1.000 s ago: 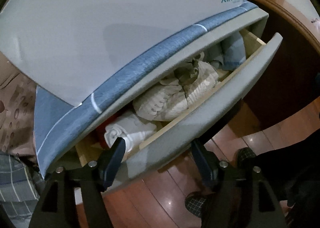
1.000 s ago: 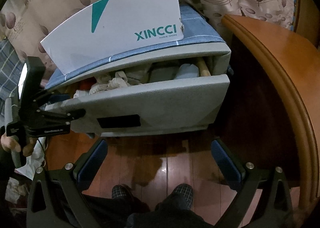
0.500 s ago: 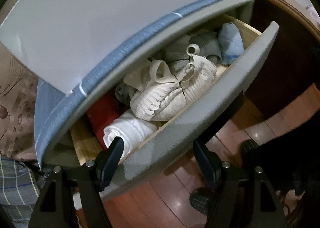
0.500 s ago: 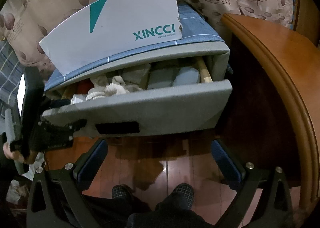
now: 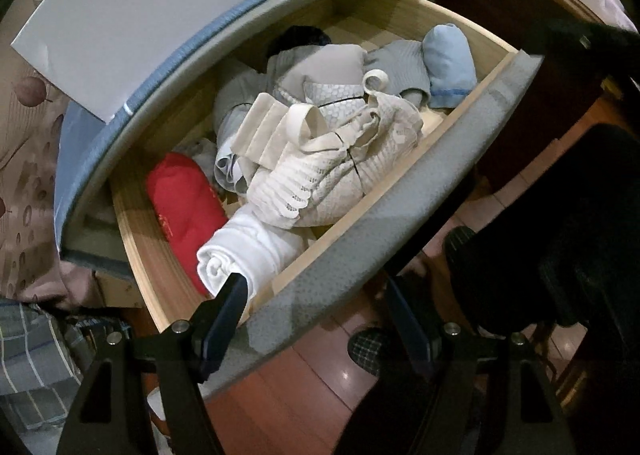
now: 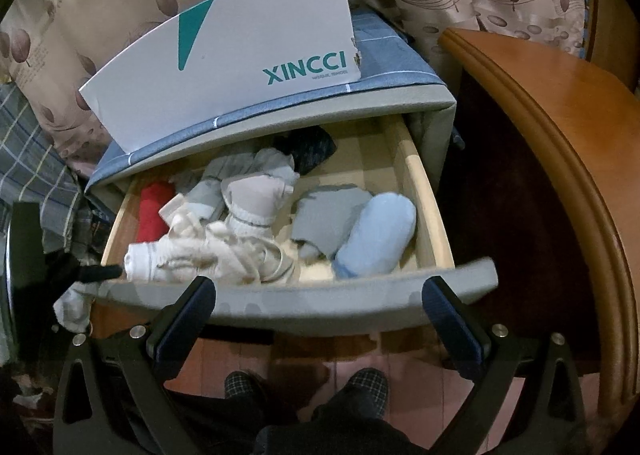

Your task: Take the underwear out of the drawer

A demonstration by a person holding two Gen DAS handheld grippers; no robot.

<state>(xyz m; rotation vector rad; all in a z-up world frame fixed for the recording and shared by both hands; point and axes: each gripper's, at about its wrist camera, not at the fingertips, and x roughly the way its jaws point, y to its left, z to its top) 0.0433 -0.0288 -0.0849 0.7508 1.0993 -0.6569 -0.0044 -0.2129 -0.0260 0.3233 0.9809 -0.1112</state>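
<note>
Straddling the drawer (image 5: 400, 231) front edge, left gripper (image 5: 316, 315) jaws spread; right gripper (image 6: 320, 315) jaws spread, empty.

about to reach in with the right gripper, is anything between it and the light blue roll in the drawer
Only the drawer front, which lies across the line from the open right gripper to the light blue roll. The drawer is pulled out and nothing lies on the roll, so coming in over the front from above looks clear.

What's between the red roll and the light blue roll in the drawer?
Right wrist view: a tangled cream lace garment and grey folded pieces lie between red roll and light blue roll.
</note>
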